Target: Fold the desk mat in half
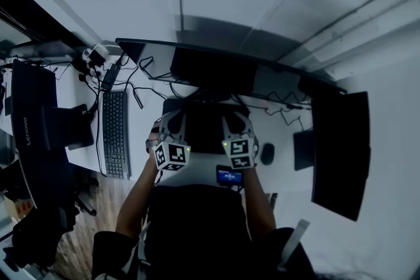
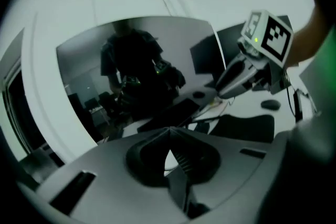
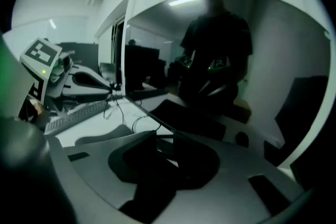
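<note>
The dark desk mat [image 1: 205,131] lies flat on the white desk [image 1: 141,141] in front of the middle monitor. Both grippers hover over its near part, in the person's hands. My left gripper [image 1: 172,117] is above the mat's left side. In the left gripper view its jaws [image 2: 169,131] meet at the tips with nothing seen between them, and the mat [image 2: 247,126] lies off to the right. My right gripper [image 1: 235,117] is above the mat's right side. Its jaws [image 3: 160,141] stand apart, with only desk and a cable showing through the gap.
A keyboard [image 1: 115,134] lies left of the mat and a mouse [image 1: 267,154] to its right. A phone [image 1: 229,175] sits at the desk's near edge. The wide monitor [image 1: 213,69] stands close behind the mat, with cables [image 1: 147,85] trailing beside it. More monitors [image 1: 340,151] flank the desk.
</note>
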Demonstrator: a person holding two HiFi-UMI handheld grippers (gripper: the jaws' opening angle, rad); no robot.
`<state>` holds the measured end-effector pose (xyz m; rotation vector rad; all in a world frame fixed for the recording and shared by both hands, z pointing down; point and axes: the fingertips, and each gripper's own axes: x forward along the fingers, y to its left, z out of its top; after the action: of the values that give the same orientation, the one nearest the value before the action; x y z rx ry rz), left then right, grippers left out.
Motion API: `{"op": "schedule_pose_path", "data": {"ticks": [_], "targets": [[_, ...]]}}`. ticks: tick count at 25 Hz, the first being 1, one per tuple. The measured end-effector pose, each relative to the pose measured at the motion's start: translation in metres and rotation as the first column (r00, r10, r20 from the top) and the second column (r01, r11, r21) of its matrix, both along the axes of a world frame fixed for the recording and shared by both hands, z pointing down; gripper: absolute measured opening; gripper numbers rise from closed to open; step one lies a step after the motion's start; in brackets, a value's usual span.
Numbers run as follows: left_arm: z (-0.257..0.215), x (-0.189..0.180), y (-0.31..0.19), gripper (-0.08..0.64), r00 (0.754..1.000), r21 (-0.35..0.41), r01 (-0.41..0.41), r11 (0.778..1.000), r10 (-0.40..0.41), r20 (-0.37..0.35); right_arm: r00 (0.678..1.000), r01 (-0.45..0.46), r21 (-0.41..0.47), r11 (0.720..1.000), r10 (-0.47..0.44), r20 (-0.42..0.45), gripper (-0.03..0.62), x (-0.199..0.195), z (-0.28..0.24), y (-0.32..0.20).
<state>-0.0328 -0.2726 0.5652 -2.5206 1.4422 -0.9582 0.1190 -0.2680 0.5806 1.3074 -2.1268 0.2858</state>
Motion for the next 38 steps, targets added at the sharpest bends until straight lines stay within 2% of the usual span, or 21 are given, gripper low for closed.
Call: {"op": "schedule_pose_path", "data": {"ticks": [4, 8, 13, 17, 20, 28, 33, 38], "targets": [[-0.044, -0.003, 0.014, 0.005, 0.990, 0.060, 0.039, 0.997, -0.031, -0.140, 0.994, -0.042, 0.065, 0.997, 0.035, 0.107, 0.081, -0.002, -0.042, 0.010], [-0.079, -0.012, 0.025, 0.005, 0.962, 0.049, 0.087, 0.995, -0.071, -0.263, 0.978, -0.070, 0.117, 0.991, 0.046, 0.202, 0.060, -0.005, -0.081, 0.023], [-0.111, -0.023, 0.040, 0.005, 0.908, 0.019, 0.176, 0.984, -0.154, -0.391, 0.950, -0.127, 0.170, 0.977, 0.070, 0.305, 0.031, 0.002, -0.119, 0.046], [-0.123, -0.027, 0.054, 0.005, 0.862, -0.030, 0.188, 0.982, -0.179, -0.474, 0.952, -0.131, 0.228, 0.965, 0.059, 0.300, 0.014, 0.006, -0.138, 0.065], [-0.125, -0.030, 0.066, 0.005, 0.851, -0.053, 0.186, 0.981, -0.188, -0.490, 0.939, -0.147, 0.211, 0.966, 0.069, 0.338, 0.012, -0.003, -0.152, 0.081], [-0.119, -0.023, 0.090, 0.006, 0.876, -0.028, 0.139, 0.990, -0.137, -0.462, 0.924, -0.150, 0.204, 0.967, 0.064, 0.377, 0.008, -0.012, -0.156, 0.107], [-0.124, -0.020, 0.094, 0.005, 0.873, -0.016, 0.137, 0.990, -0.128, -0.471, 0.925, -0.153, 0.210, 0.966, 0.065, 0.374, 0.006, -0.009, -0.159, 0.109], [-0.131, -0.015, 0.096, 0.005, 0.853, -0.020, 0.138, 0.990, -0.129, -0.506, 0.926, -0.157, 0.220, 0.963, 0.067, 0.370, 0.006, -0.006, -0.160, 0.110]]}}
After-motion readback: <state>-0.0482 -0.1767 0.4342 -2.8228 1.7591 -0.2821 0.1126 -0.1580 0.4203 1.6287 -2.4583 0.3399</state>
